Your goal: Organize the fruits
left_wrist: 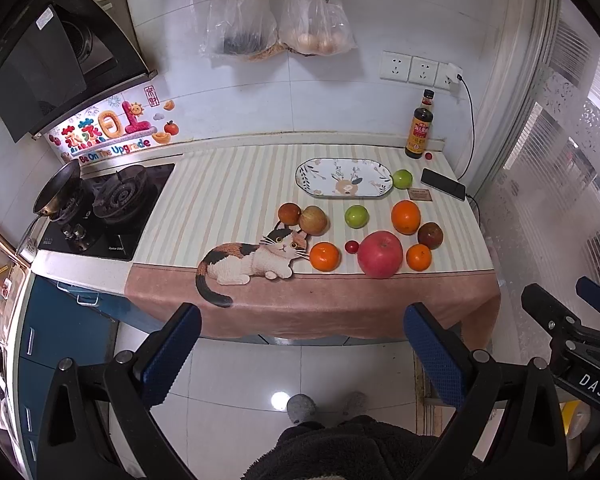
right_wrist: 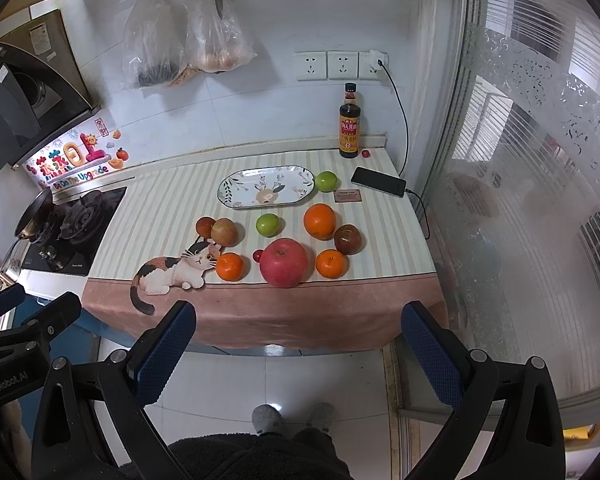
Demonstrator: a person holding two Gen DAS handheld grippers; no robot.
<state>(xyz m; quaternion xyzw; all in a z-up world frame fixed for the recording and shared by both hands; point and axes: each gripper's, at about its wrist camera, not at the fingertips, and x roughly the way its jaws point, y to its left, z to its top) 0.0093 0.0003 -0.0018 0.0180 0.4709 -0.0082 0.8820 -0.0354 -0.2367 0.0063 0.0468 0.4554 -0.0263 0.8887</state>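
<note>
Left tool (left_wrist: pixel 302 360) and right tool (right_wrist: pixel 298 356): blue-padded fingers spread wide, nothing held, both hung off the front edge of the bench (right_wrist: pixel 260 320), well short of the fruit. No fruit is on the oval flower-printed ceramic plate (right_wrist: pixel 236 184) at the back of the striped cat-print cloth.

Step judged: first pick. Nearest is the large red apple (right_wrist: pixel 286 262), at the front edge between two small orange mandarins (right_wrist: pixel 230 267) (right_wrist: pixel 331 264). It is best taken from above, pads on its widest sides, so the tiny red cherry tomato (right_wrist: pixel 256 255) just beside it is not knocked. A green round fruit (right_wrist: pixel 326 181) sits just beside the plate's right end.

Writing read: "Be On The Upgrade" on the wall sticker (left_wrist: pixel 112 140); "DAS" on the other tool seen in the left view; "GenRobot.AI" in the right view. The dark sauce bottle (right_wrist: pixel 349 124) label is too small.
</note>
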